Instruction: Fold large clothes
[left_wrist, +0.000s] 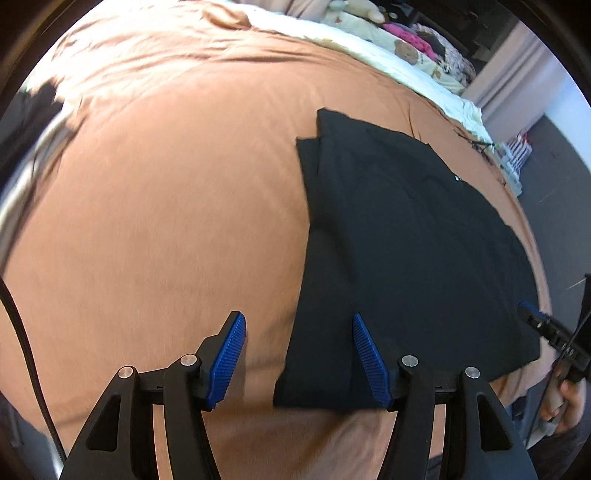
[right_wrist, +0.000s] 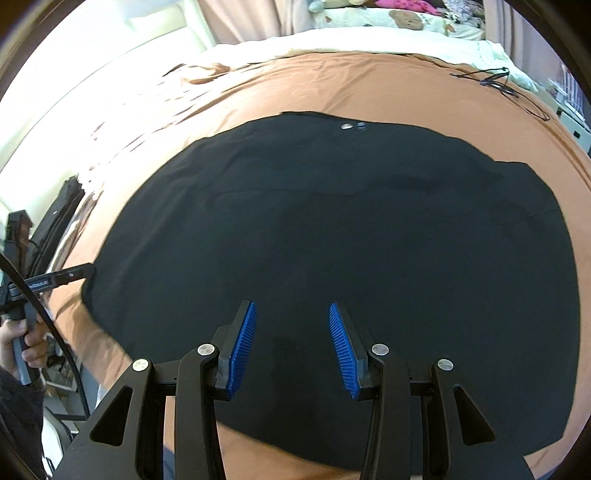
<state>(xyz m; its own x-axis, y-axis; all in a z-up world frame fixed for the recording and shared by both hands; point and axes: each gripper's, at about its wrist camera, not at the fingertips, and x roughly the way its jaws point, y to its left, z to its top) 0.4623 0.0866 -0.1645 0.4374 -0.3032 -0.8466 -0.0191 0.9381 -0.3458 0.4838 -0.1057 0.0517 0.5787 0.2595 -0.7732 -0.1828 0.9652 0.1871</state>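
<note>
While the left wrist view looks along the bed, the left gripper (left_wrist: 299, 354) stands wide open and holds nothing; its left finger is over the bare orange sheet (left_wrist: 155, 206), its right finger over the near left corner of the black garment (left_wrist: 399, 236). The garment lies flat on the sheet, already partly folded, with a layered edge showing at its far left corner. At the right margin the tip of the right gripper (left_wrist: 532, 314) sits at the garment's right edge. Risk, as a judgement: a grasp from this straddling stance may catch the sheet along with the cloth, or take only the top layer, so the fold beneath slides apart.

Seen from the right wrist view, the right gripper (right_wrist: 291, 347) is likewise open and empty, both fingers above the near part of the garment (right_wrist: 332, 229), which fills most of the frame. A small pair of metal fasteners (right_wrist: 352, 126) shows near its far edge. The left gripper (right_wrist: 79, 273) appears at the garment's left edge, held by a hand (right_wrist: 26, 339). Risk: the jaws here hover over the middle of the cloth, not an edge, so closing could pinch up a ridge and wrinkle the panel. Uneven lifting by the two grippers would skew the next fold.
</note>
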